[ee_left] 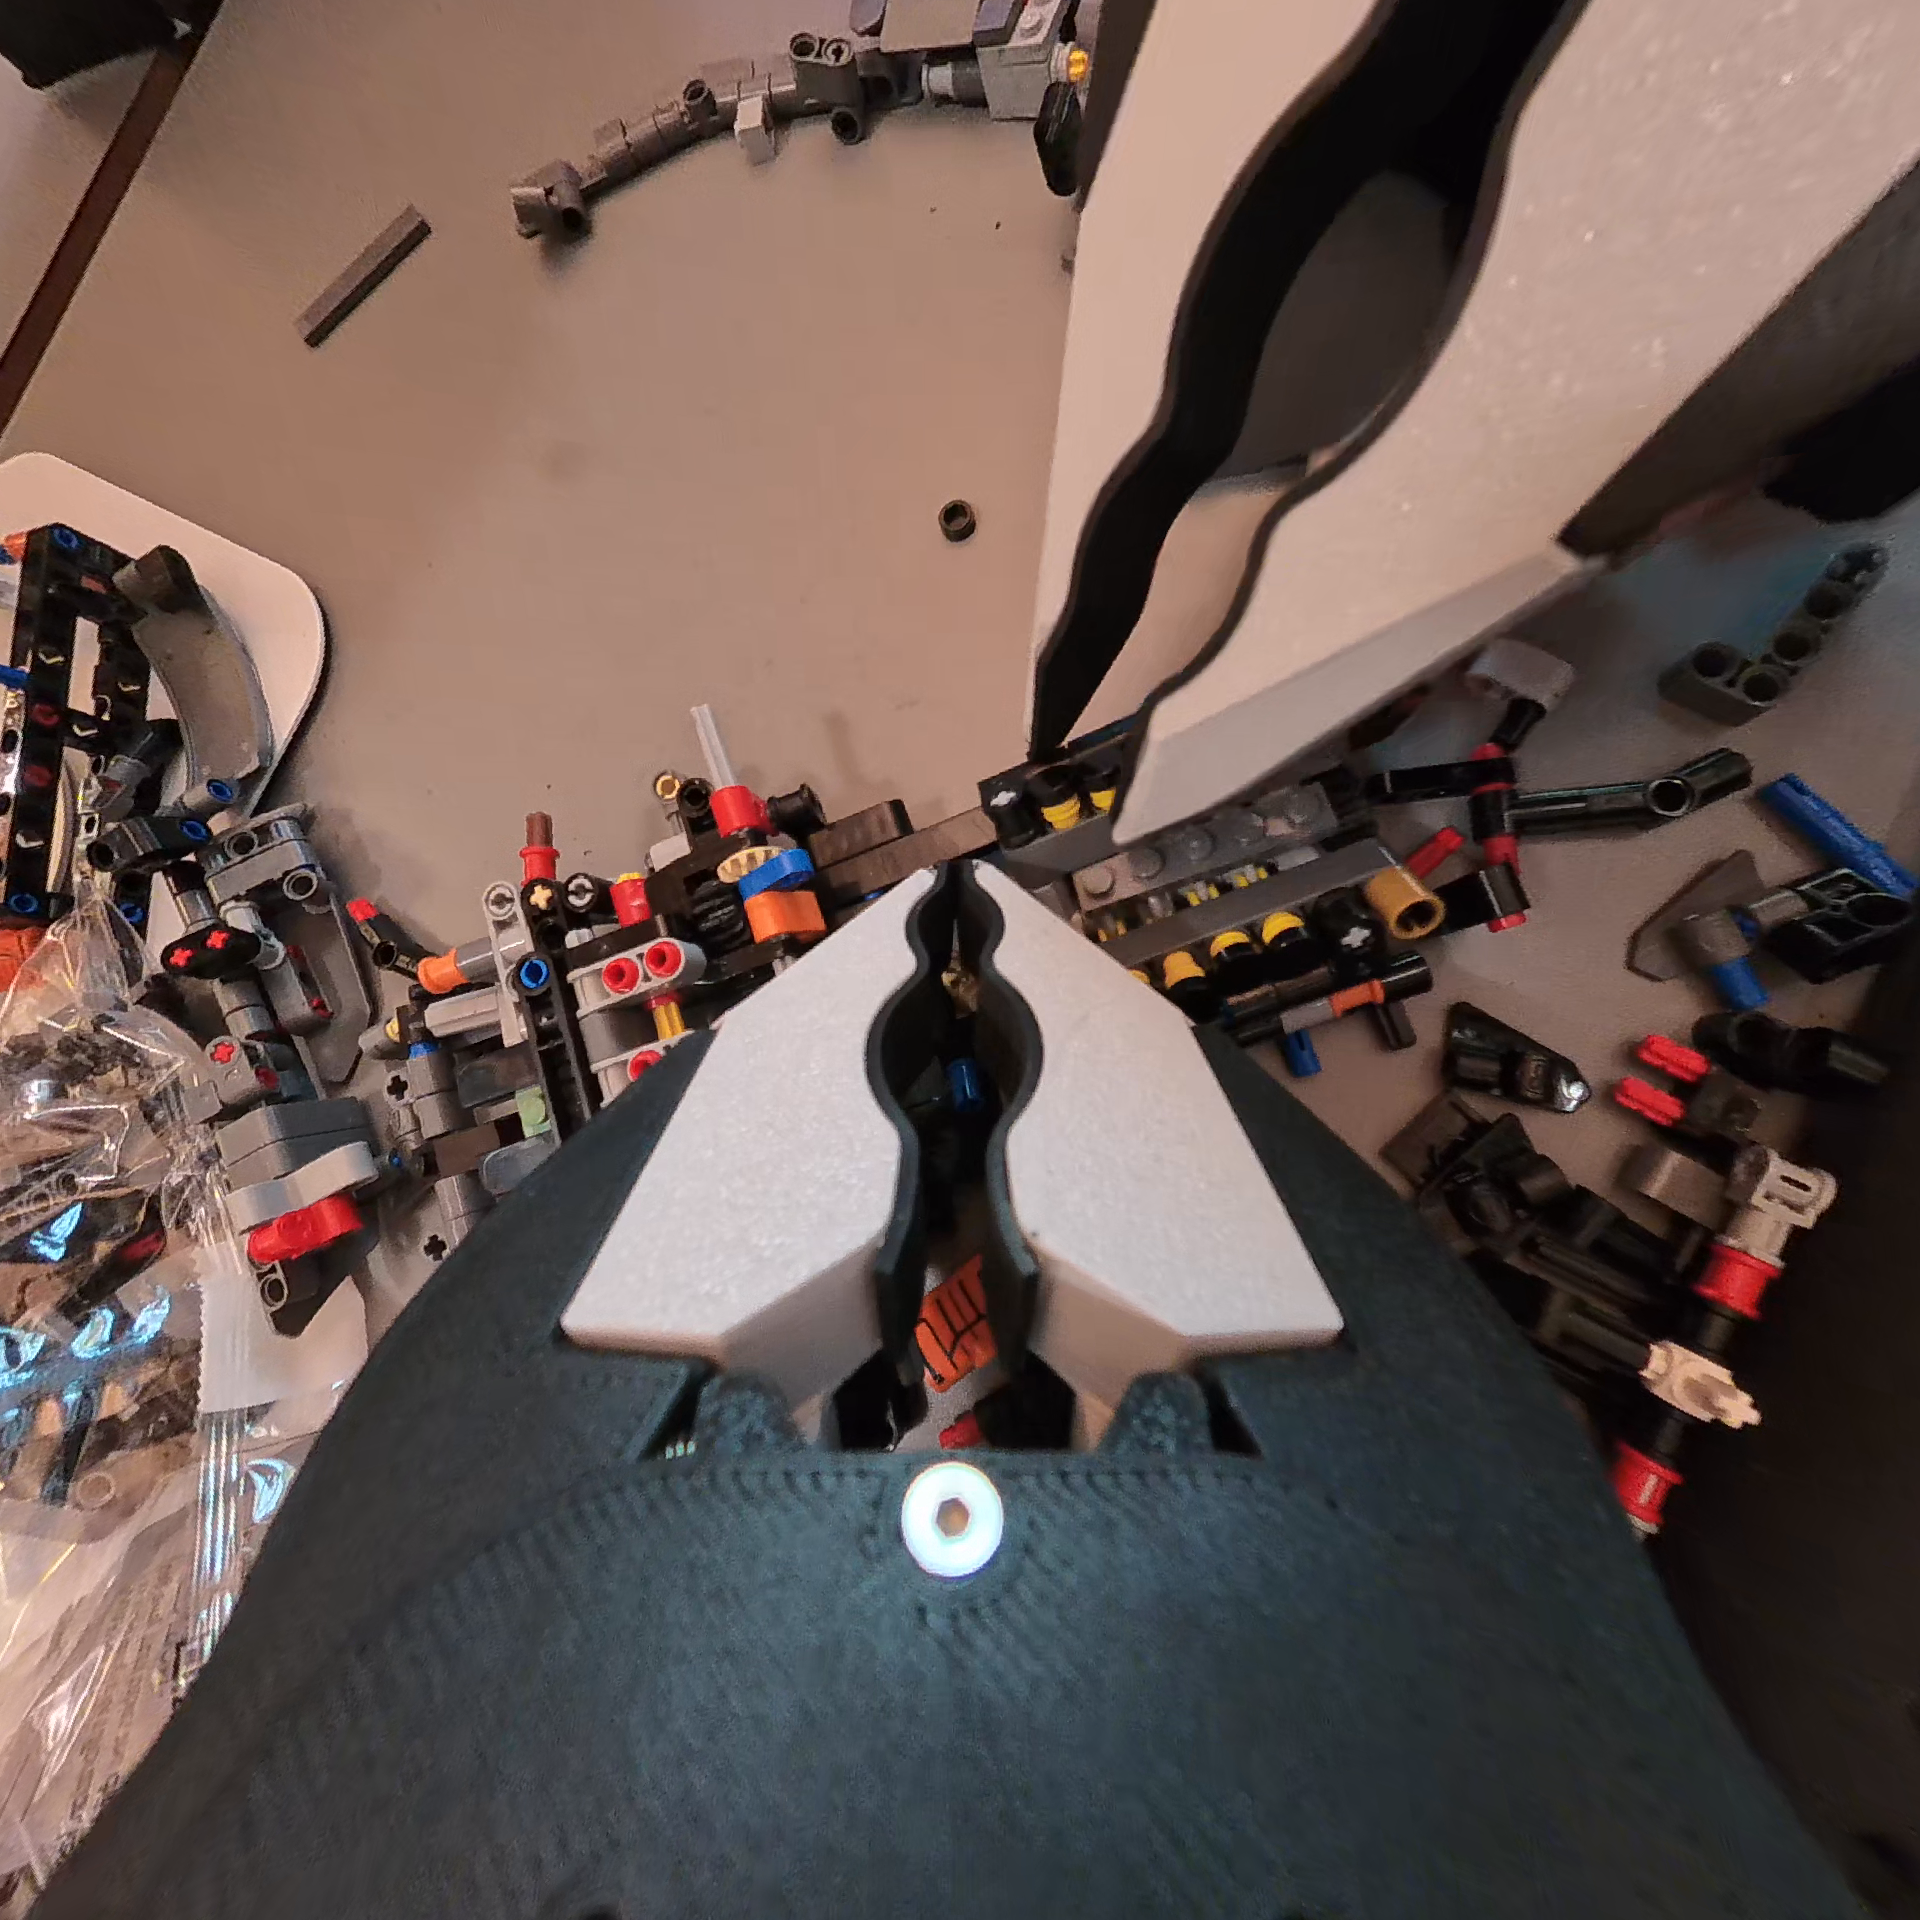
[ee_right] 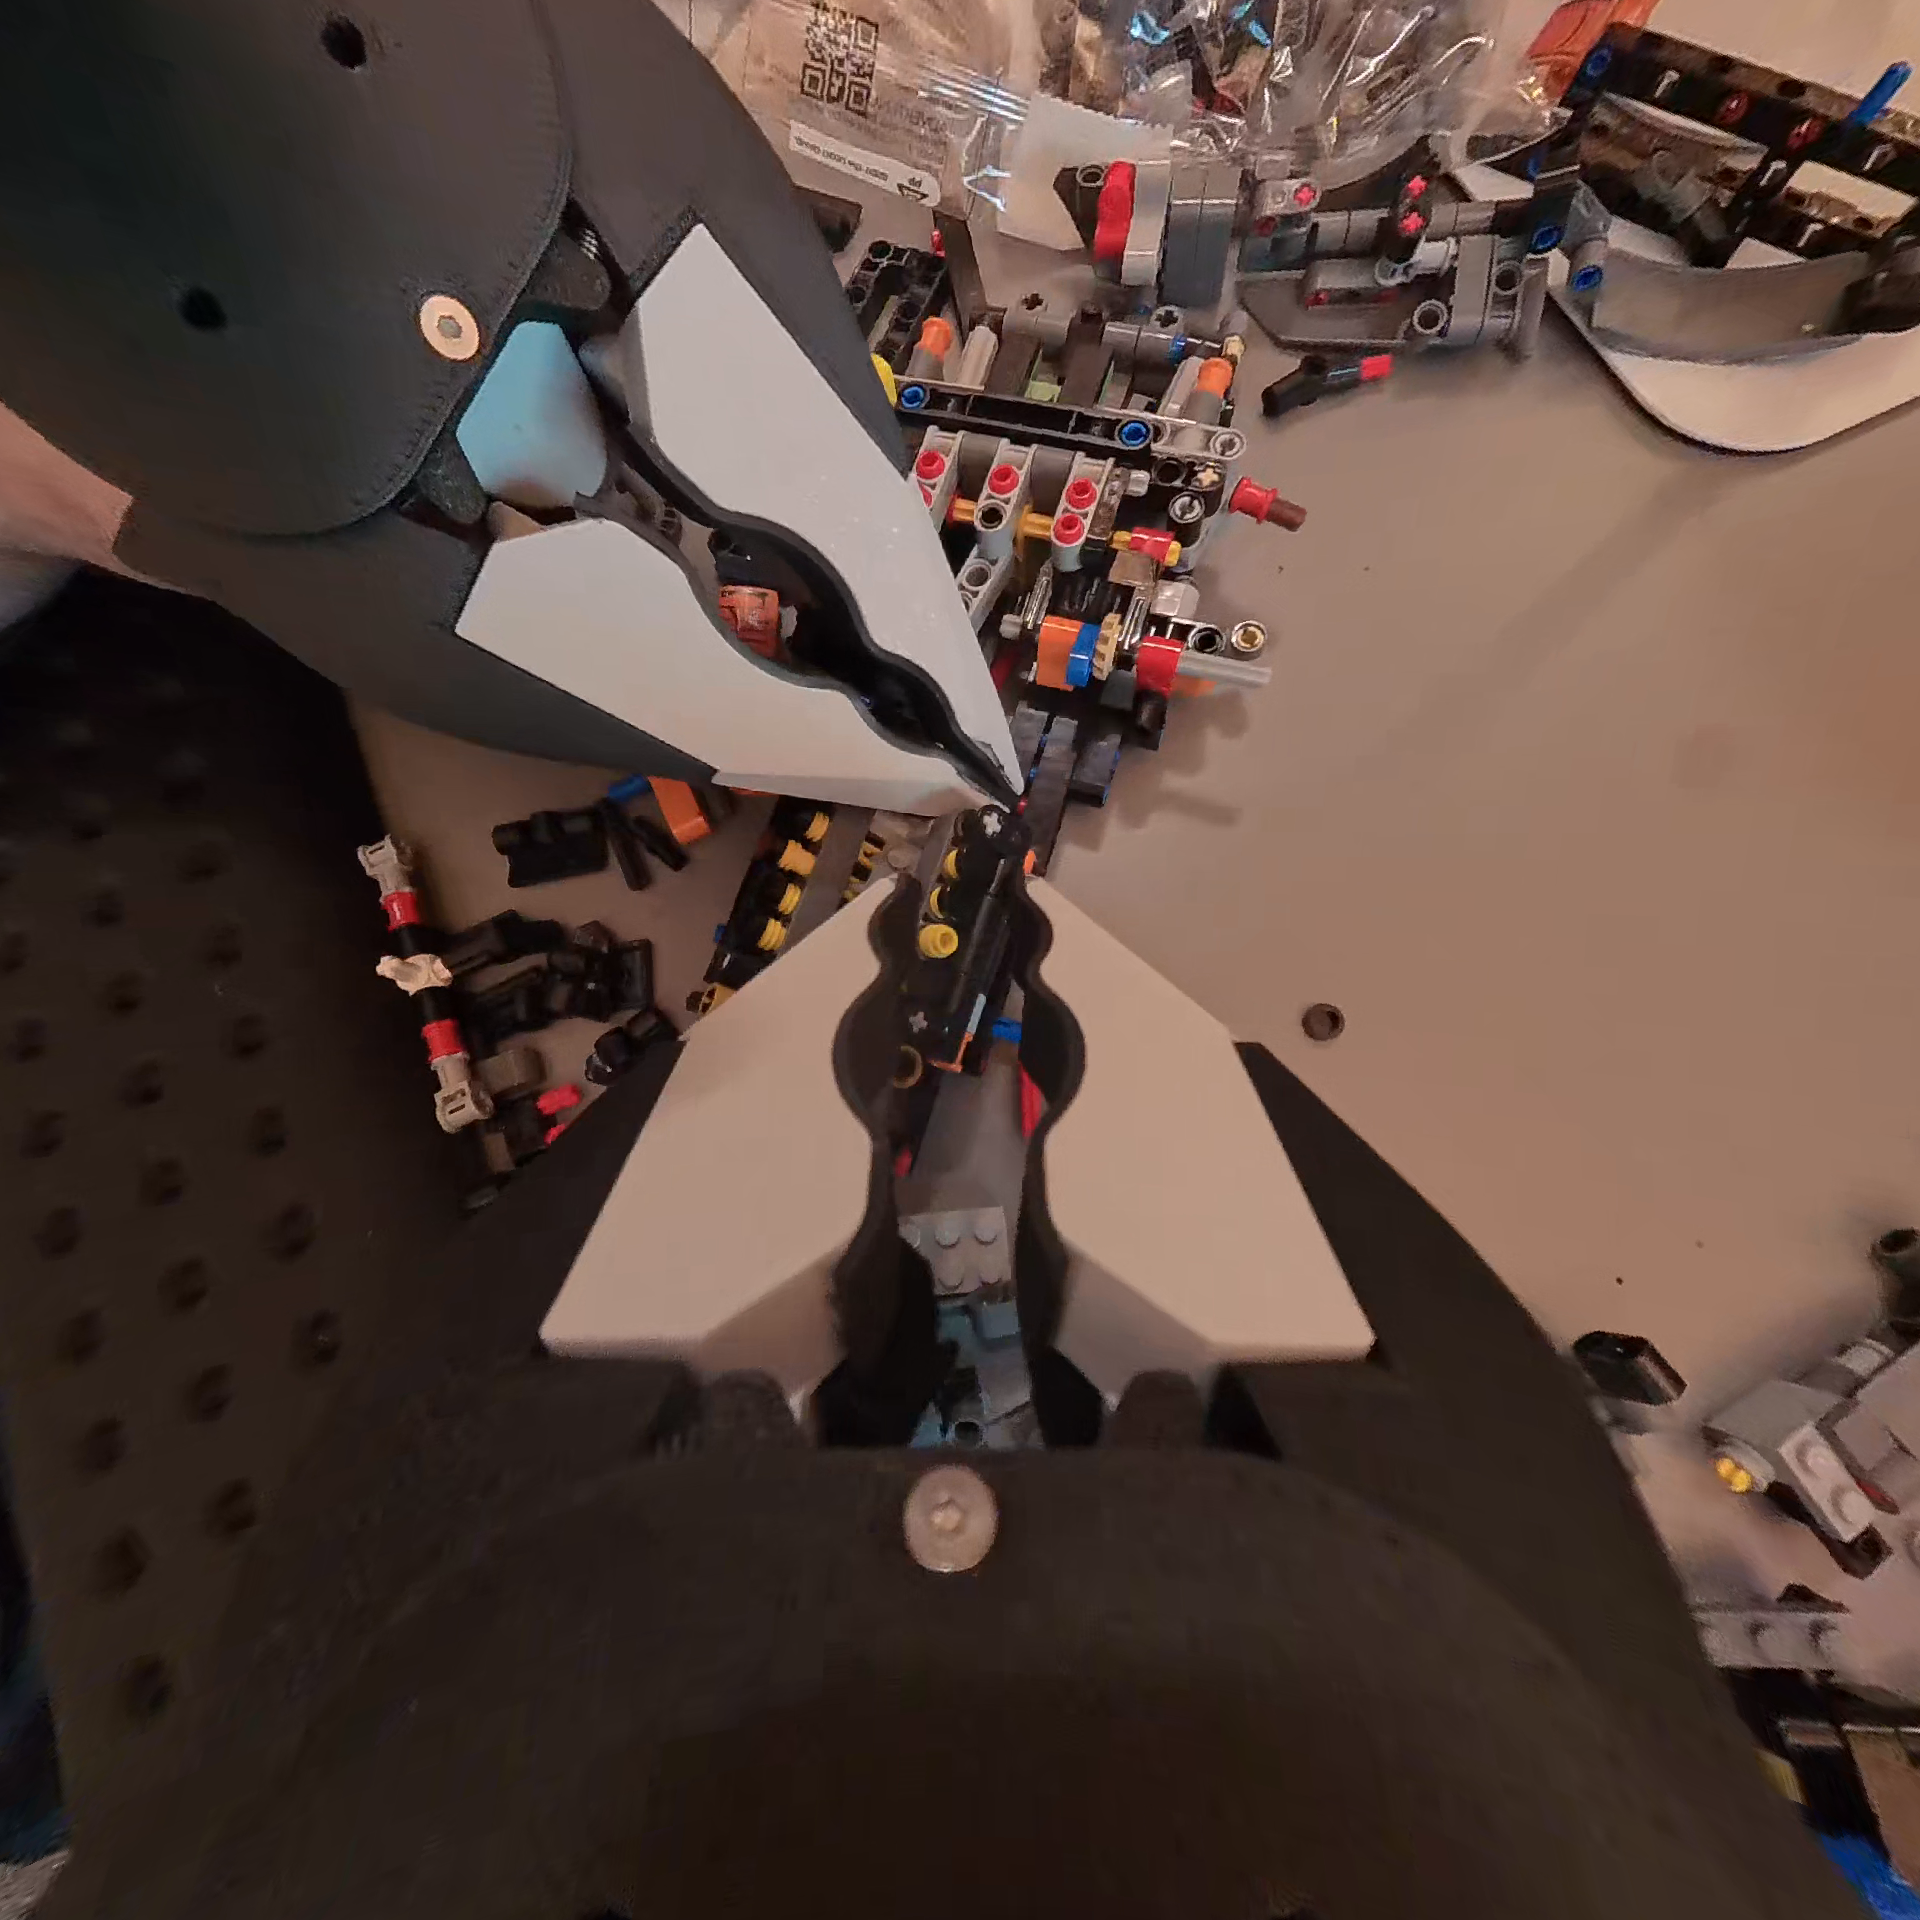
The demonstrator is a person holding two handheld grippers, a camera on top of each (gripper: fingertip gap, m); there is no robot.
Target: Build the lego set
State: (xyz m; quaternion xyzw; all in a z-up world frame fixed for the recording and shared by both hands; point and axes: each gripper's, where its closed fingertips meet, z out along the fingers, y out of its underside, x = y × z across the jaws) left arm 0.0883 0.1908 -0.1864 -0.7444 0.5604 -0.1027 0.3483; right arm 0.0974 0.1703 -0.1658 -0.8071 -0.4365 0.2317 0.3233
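Observation:
My right gripper (ee_right: 961, 883) is shut on a black beam with yellow pins (ee_right: 956, 935), part of a long black and grey sub-assembly that includes a grey studded plate (ee_right: 956, 1247). In the left wrist view this gripper (ee_left: 1081, 779) comes down from the upper right onto the beam (ee_left: 1049, 805). My left gripper (ee_left: 956, 868) is shut, its tips at the beam's end, beside the large grey, black and red build (ee_left: 623, 987). It shows from the upper left in the right wrist view (ee_right: 1003, 800). I cannot tell if it pinches anything.
Clear bags of parts (ee_left: 83, 1195) lie at the left. A white tray (ee_left: 291, 634) holds a black frame. Loose black, red and blue pieces (ee_left: 1558, 1195) are scattered at the right. A dark grey chain of pieces (ee_left: 675, 125), a dark tile (ee_left: 364, 275) and a small bush (ee_left: 956, 517) lie farther back. Less than 4 cm separates the two grippers' tips.

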